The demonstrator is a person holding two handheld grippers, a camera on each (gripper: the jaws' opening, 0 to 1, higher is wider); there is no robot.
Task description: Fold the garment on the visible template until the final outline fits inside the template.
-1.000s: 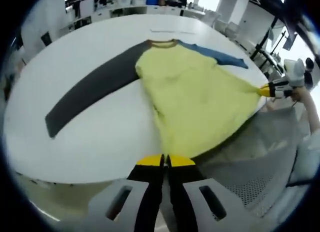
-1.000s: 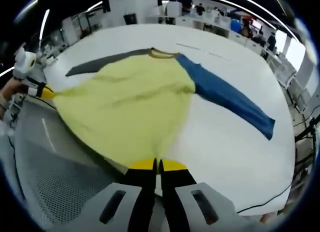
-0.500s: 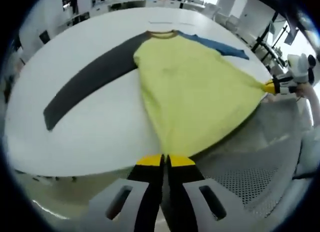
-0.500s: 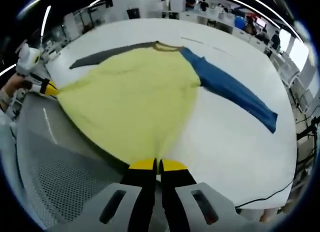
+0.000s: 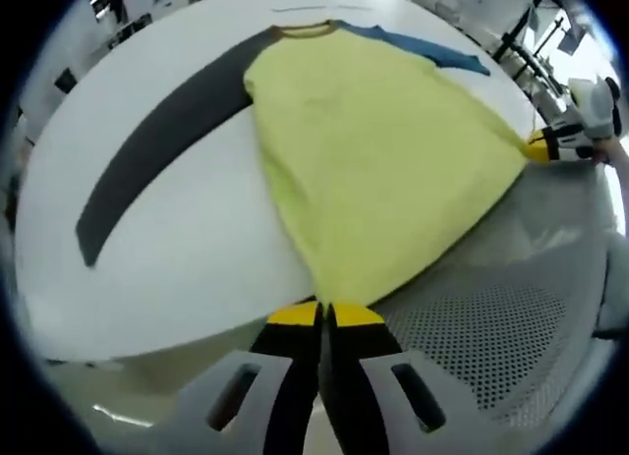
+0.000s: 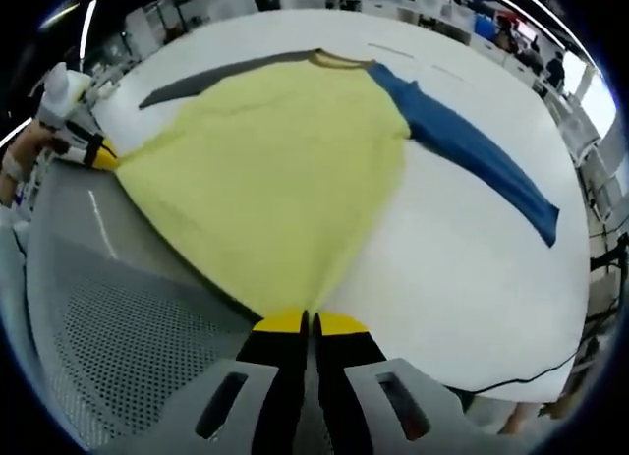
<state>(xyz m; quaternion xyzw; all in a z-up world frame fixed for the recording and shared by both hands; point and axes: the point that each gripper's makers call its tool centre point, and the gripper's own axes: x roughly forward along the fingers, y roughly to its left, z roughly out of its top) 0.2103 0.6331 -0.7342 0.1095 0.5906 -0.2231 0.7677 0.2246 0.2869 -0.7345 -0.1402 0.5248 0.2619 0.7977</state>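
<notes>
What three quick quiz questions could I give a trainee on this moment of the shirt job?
1. True or false: the left tool is shut on the hem of the yellow shirt.
2. Which sleeve lies on the right tool's side of the shirt? A) grey B) blue C) red
3. Fill in: the shirt is spread on a white ____.

Key:
1. True; both tools pinch hem corners.
2. B, the blue sleeve; the grey sleeve lies opposite.
3. Table.
</notes>
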